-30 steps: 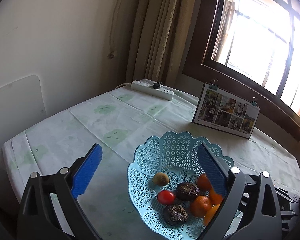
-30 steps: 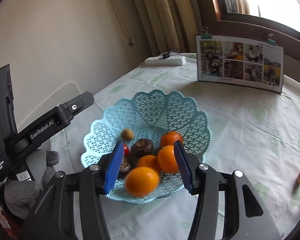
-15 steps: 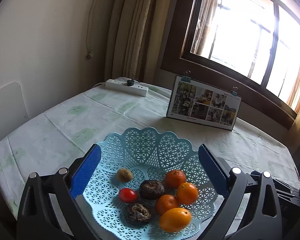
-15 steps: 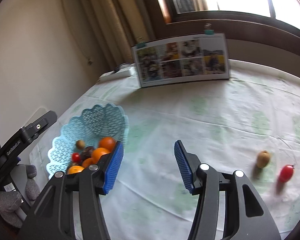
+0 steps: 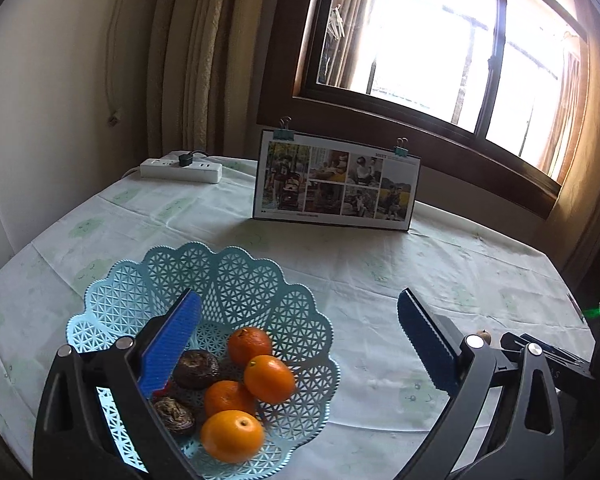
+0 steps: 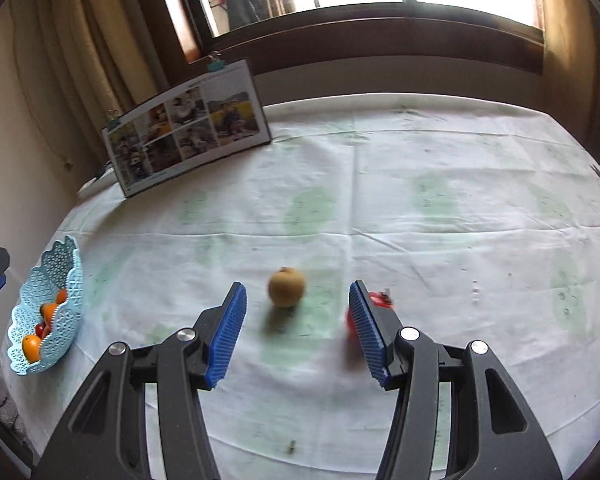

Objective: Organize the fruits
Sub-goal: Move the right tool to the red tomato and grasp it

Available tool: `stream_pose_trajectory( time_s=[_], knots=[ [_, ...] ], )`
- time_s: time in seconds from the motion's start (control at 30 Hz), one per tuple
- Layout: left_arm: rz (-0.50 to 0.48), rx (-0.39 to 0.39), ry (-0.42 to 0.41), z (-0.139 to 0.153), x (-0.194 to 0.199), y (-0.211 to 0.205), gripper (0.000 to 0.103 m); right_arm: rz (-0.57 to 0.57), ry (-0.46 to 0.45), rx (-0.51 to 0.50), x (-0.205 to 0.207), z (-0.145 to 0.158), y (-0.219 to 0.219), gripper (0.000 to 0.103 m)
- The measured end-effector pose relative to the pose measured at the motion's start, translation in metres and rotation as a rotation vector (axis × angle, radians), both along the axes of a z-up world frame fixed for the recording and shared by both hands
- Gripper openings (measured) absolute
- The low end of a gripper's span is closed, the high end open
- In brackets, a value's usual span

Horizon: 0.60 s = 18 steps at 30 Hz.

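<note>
A light blue lattice basket (image 5: 236, 276) sits on the table under my left gripper (image 5: 298, 316), which is open and empty above its right half. Inside lie several oranges (image 5: 269, 378) and two dark wrinkled fruits (image 5: 196, 368). In the right wrist view the basket (image 6: 66, 276) is far left. My right gripper (image 6: 298, 304) is open, and a small brown round fruit (image 6: 286, 292) lies on the cloth just beyond its fingertips. A small red fruit (image 6: 380, 300) shows partly behind the right finger.
A photo board (image 5: 336, 182) held by binder clips stands at the back of the table, with a white power strip (image 5: 182, 170) to its left. The table is covered in a pale green-patterned cloth (image 6: 440, 216). Curtains and a window lie behind.
My right gripper dropped an orange into the basket, then swung right across the table to the brown and red fruits. The left gripper's view shifted right over the basket.
</note>
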State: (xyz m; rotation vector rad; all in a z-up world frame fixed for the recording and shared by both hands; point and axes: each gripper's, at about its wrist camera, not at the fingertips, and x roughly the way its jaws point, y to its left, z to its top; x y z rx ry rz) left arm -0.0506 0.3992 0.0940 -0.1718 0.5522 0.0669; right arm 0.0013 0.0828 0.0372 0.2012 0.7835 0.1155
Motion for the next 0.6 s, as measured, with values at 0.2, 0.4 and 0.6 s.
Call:
stream_pose_trajectory(
  time_s=[0.2,0.4,0.6],
  knots=[
    [-0.046,0.014,0.009,0.000,0.007,-0.025,0.100,-0.031,0.028,-0.015,0.002,-0.013,-0.022,0.054],
    [-0.092,0.034,0.018,0.000,0.012,-0.049,0.100,-0.019,0.063,-0.067,0.015,-0.023,-0.023,0.053],
    [-0.137,0.062,0.035,-0.003,0.017,-0.071,0.100,-0.006,0.051,-0.049,0.014,-0.020,-0.026,0.032]
  ],
)
